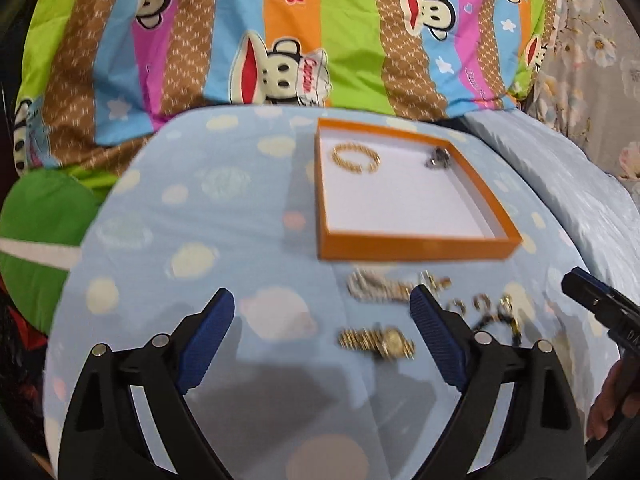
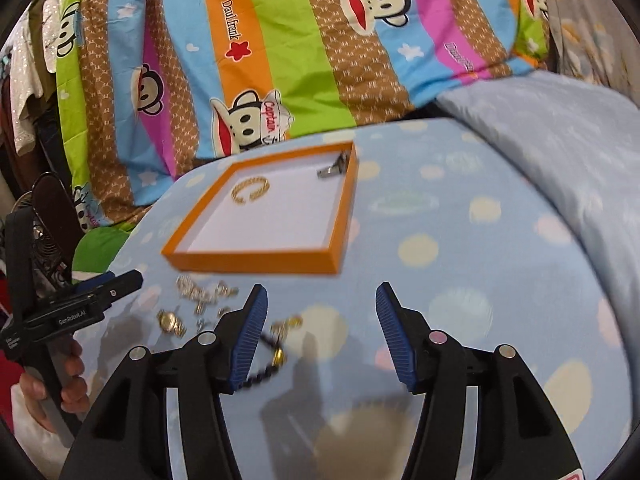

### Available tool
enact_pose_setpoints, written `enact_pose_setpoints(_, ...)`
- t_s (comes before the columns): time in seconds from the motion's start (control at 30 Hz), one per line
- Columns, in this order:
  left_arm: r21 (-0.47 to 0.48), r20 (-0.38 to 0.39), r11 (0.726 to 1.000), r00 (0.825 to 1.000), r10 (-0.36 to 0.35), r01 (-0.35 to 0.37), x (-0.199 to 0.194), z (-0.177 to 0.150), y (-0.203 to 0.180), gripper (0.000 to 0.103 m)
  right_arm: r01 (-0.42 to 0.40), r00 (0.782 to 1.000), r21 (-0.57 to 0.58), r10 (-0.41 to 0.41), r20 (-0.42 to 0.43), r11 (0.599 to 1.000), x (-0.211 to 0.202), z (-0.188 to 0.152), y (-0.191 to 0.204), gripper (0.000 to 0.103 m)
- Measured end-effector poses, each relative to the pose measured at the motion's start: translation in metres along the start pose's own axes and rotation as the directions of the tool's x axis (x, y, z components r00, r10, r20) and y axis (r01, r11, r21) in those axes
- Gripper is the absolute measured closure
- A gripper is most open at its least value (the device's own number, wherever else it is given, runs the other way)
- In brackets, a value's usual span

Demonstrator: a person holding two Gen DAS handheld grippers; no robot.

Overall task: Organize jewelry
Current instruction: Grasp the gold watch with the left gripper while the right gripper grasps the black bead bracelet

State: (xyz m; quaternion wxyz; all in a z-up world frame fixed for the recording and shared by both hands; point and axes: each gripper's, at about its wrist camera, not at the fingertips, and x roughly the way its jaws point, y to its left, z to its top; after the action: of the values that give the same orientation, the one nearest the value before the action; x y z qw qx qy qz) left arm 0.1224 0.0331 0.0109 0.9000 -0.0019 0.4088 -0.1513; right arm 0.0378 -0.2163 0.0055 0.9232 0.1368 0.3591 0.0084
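Observation:
An orange box (image 1: 416, 246) (image 2: 256, 262) with a white floor lies on the light blue dotted cover. It holds a gold bracelet (image 1: 355, 157) (image 2: 250, 191) and a small dark silver piece (image 1: 438, 158) (image 2: 332, 168). In front of it lie a gold watch (image 1: 380, 342) (image 2: 170, 322), a silver chain (image 1: 372, 288) (image 2: 192, 288), small gold earrings (image 1: 476, 302) and a black beaded strand (image 2: 266, 368). My left gripper (image 1: 322, 304) is open and empty, above the cover just left of the watch. My right gripper (image 2: 320, 298) is open and empty, to the right of the loose jewelry.
A striped cartoon monkey quilt (image 1: 280, 40) (image 2: 280, 60) is piled behind the box. A plain blue pillow (image 2: 540, 128) lies at the right. A green cushion (image 1: 36, 240) sits at the left. Each gripper shows at the edge of the other's view.

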Motion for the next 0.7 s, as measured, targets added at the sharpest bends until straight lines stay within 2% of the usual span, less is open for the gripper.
enact_pose_setpoints(0.17,-0.022,-0.067,1.000,0.998,-0.002,0.000,0.013,-0.020,-0.015,0.016,-0.001,1.000,-0.001,0.001,-0.023,1.000,0.003,-0.021,0.008,0.047)
enact_pose_setpoints(0.3,-0.037,-0.087,0.998,0.995,0.045,-0.048,0.024,-0.015,-0.021,0.016,0.022,0.999,-0.037,-0.023,-0.030,0.999,0.008,-0.025,0.017,0.047)
enact_pose_setpoints(0.4,-0.029,-0.118,0.993,0.987,0.108,-0.112,0.036,-0.014,-0.023,0.019,0.022,0.999,-0.050,-0.023,-0.031,0.999,0.008,-0.027,0.019,0.047)
enact_pose_setpoints(0.47,0.005,-0.119,0.989,0.982,0.147,-0.147,0.036,-0.017,-0.024,0.019,0.018,0.999,-0.045,-0.020,-0.036,0.999,0.009,-0.028,0.018,0.047)
enact_pose_setpoints(0.7,0.041,-0.120,0.983,0.976,0.182,-0.178,0.019,-0.033,-0.006,0.019,0.012,0.998,-0.055,-0.015,-0.054,0.998,0.009,-0.032,0.023,0.047)
